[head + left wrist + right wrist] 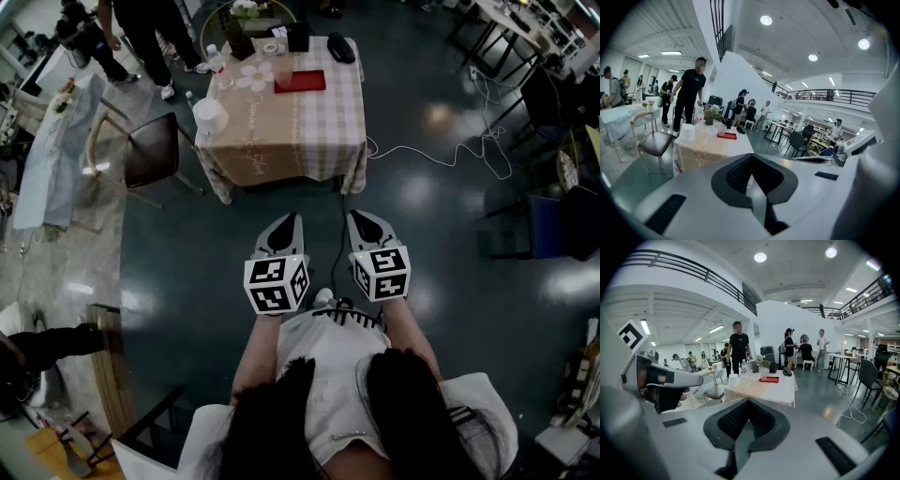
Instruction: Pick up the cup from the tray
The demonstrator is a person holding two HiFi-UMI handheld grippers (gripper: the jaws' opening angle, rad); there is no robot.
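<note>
A clear cup (pixel 283 75) stands on the left part of a red tray (pixel 306 82), on a table with a checked cloth (pixel 328 122) well ahead of me. Both grippers hang over the dark floor, far short of the table. My left gripper (pixel 281 228) and my right gripper (pixel 367 223) are side by side, both shut and empty. The left gripper view shows the cup (pixel 721 130) on the tray (pixel 727 136) far beyond the closed jaws (pixel 751 157). In the right gripper view the cup (pixel 763 371) and tray (pixel 769 379) lie past the tips (pixel 748 401).
On the table are a white cylinder (pixel 209 116), a bottle (pixel 217 60), a flower-shaped mat (pixel 255 76) and dark items (pixel 340 47). A chair (pixel 150 150) stands left of it. A white cable (pixel 441 148) trails on the floor at right. People stand at the far left (pixel 141 28).
</note>
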